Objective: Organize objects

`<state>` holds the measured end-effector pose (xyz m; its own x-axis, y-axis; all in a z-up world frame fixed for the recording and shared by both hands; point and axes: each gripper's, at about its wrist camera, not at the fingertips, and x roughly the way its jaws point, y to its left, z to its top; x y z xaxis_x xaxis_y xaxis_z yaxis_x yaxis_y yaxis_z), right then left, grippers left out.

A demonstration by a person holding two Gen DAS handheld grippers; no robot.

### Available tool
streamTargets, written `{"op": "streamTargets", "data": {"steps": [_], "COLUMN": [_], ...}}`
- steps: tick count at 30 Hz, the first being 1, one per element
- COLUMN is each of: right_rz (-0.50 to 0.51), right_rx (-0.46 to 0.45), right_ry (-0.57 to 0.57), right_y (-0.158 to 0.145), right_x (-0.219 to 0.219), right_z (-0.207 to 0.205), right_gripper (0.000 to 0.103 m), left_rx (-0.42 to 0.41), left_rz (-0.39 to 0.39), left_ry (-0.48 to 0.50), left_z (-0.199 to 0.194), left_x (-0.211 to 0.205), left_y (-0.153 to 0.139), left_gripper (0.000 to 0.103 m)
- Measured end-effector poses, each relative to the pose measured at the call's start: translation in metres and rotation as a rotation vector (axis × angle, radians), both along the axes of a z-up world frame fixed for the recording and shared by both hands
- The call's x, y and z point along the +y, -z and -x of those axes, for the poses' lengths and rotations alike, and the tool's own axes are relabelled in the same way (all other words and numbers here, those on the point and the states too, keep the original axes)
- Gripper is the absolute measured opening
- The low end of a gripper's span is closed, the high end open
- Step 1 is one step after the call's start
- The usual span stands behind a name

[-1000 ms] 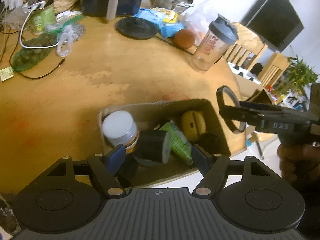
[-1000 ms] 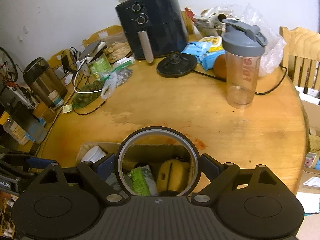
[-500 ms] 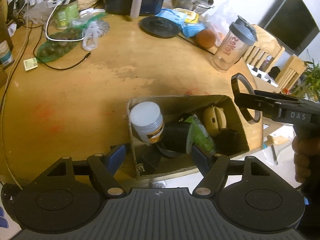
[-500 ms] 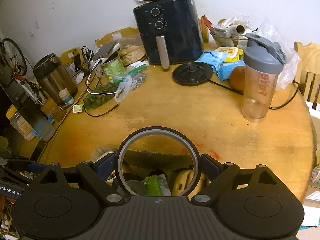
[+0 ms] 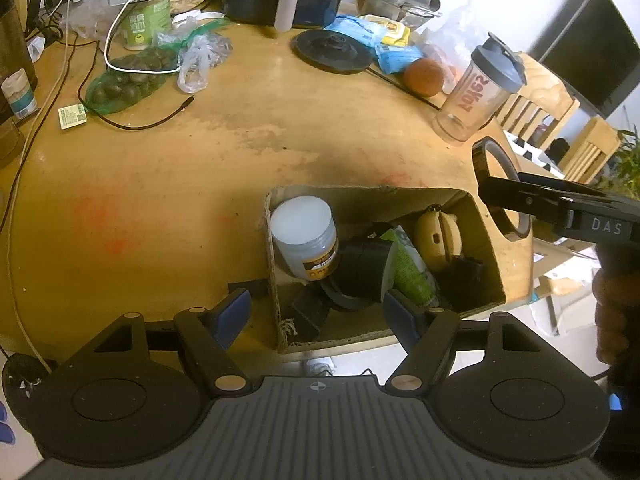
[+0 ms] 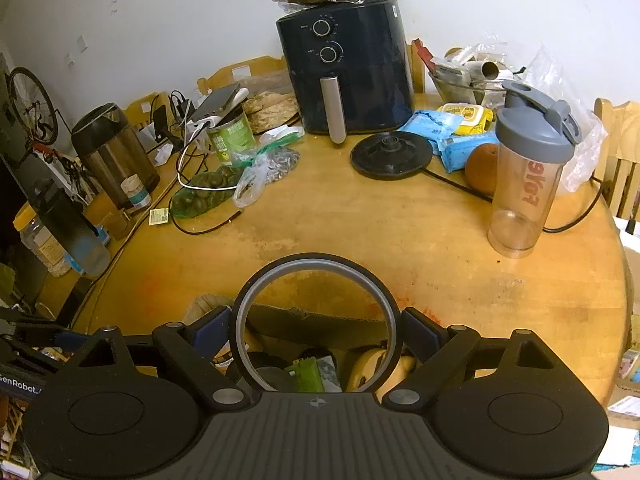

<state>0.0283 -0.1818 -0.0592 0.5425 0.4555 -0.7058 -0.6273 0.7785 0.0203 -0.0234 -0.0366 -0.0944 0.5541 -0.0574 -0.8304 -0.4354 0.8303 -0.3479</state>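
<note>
A cardboard box [image 5: 486, 236] sits at the near edge of the round wooden table [image 5: 200, 184]. It holds a white-lidded jar [image 5: 304, 236], a black tape roll [image 5: 360, 272], a green packet [image 5: 408, 268] and a yellow object [image 5: 440, 236]. My left gripper [image 5: 316, 312] is open and empty over the box's near left corner. My right gripper [image 6: 316, 328] is shut on a black ring [image 6: 316, 276], held upright above the box's right side; the ring also shows in the left wrist view [image 5: 498, 188].
A clear shaker bottle [image 6: 528, 176] stands at the right. A dark air fryer [image 6: 348, 68], black round base [image 6: 392, 156], orange [image 6: 482, 168], blue packets [image 6: 440, 128], green can [image 6: 232, 136], net bag [image 6: 204, 196] and cables crowd the far side. Chairs stand to the right.
Both grippers have pulled back and up from the box, so more of the table shows. The right gripper still holds the ring; the left stays open.
</note>
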Motion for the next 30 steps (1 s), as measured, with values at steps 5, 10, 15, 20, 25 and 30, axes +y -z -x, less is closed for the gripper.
{"op": "streamTargets", "data": {"steps": [5, 10, 15, 20, 25, 30], "right_rz": [0.012, 0.021, 0.128, 0.133, 0.129, 0.127], "right_rx": [-0.020, -0.010, 0.027, 0.022, 0.005, -0.055], "right_ry": [0.005, 0.087, 0.101, 0.122, 0.164, 0.217], "right_y": [-0.002, 0.003, 0.017, 0.015, 0.010, -0.001], "right_x": [0.002, 0.004, 0.016, 0.019, 0.016, 0.015], "right_z": [-0.002, -0.007, -0.014, -0.016, -0.019, -0.020], "right_gripper": [0.091, 0.095, 0.103, 0.103, 0.103, 0.103], "left_rx": [0.003, 0.007, 0.007, 0.004, -0.004, -0.075], "left_rz": [-0.007, -0.011, -0.023, -0.034, -0.046, -0.099], "left_ry": [0.009, 0.006, -0.001, -0.015, -0.022, -0.030], "left_z": [-0.003, -0.006, -0.008, -0.013, -0.019, -0.024], "left_x": [-0.001, 0.000, 0.000, 0.003, 0.006, 0.009], "left_y": [-0.001, -0.001, -0.004, -0.005, -0.008, -0.020], "left_gripper": [0.073, 0.073, 0.073, 0.073, 0.074, 0.092]}}
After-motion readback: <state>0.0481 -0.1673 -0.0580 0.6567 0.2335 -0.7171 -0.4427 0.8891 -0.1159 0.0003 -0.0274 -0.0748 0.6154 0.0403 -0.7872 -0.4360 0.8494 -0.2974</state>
